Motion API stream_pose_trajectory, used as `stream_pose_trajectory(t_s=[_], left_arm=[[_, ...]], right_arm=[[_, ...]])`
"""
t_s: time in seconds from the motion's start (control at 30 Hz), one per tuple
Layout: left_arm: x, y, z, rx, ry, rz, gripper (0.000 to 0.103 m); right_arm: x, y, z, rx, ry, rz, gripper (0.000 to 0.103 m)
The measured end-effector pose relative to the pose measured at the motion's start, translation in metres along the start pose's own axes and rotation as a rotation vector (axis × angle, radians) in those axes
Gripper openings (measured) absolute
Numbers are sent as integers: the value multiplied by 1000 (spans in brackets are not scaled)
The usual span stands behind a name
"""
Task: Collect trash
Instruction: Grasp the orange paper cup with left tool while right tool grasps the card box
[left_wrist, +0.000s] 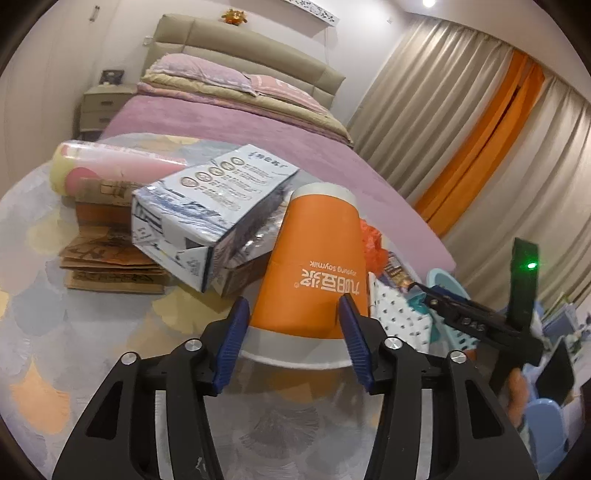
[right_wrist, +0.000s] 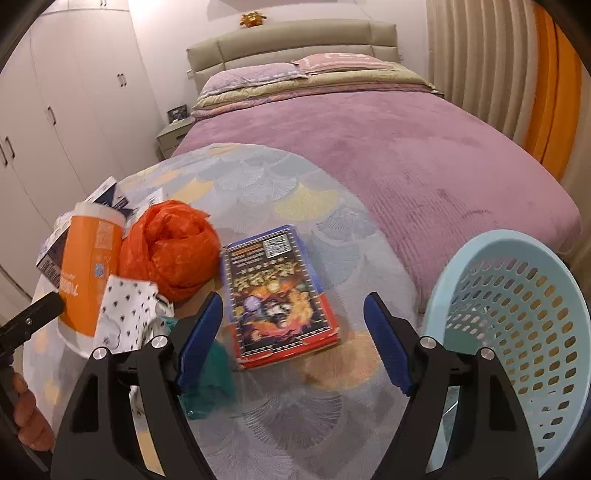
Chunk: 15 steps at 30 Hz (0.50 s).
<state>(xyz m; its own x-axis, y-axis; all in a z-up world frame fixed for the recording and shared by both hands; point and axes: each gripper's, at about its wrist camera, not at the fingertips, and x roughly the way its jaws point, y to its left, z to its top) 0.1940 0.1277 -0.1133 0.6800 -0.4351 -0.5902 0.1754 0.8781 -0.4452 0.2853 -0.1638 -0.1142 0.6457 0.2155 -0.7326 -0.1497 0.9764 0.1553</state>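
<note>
Our left gripper (left_wrist: 293, 321) had its two blue-padded fingers (left_wrist: 233, 334) set on either side of an upside-down orange paper cup with a white rim and white lettering (left_wrist: 317, 266). The pads lay at the cup's lower flanks, but we could not tell whether they actually pressed on it or merely bracketed it. The cup stood mouth down on the round table covered by a pastel fan-patterned cloth (left_wrist: 44, 325). Just behind it and to the left leaned a white and blue printed carton with a silvery lining (left_wrist: 207, 206), and beyond that a stack of flattened brown cardboard (left_wrist: 110, 266) carried a pink and yellow wrapped roll (left_wrist: 110, 168). To the cup's right sat a white wrapper with small dark dots (left_wrist: 402, 317).

Our right gripper (right_wrist: 293, 325) held its jaws wide apart, with nothing between the blue pads (right_wrist: 386, 343); it hovered over the near end of a flat red-edged box with a colourful cartoon cover (right_wrist: 277, 291), which lay flat on the cloth. Left of the box rested a crumpled orange plastic bag (right_wrist: 170, 247), touching the orange cup and the dotted wrapper. A bit of teal wrapper (right_wrist: 210, 387) lay by the left pad. At the far right, a pale blue perforated plastic basket (right_wrist: 517, 332) stood tilted at the table's edge, well apart from the cup. Behind everything stretched the bed with a mauve cover (right_wrist: 406, 147).
</note>
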Motion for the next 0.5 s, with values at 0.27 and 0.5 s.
stream_pose_trajectory(t_s=[0.27,0.5], left_arm=[[6,-10,0,-15,0,-77,64],[13,-12,0,-7,10,-13,78]], right_arm=[[6,-1,1,5,12,33,75],[-10,-6,1,6,-57,-2,74]])
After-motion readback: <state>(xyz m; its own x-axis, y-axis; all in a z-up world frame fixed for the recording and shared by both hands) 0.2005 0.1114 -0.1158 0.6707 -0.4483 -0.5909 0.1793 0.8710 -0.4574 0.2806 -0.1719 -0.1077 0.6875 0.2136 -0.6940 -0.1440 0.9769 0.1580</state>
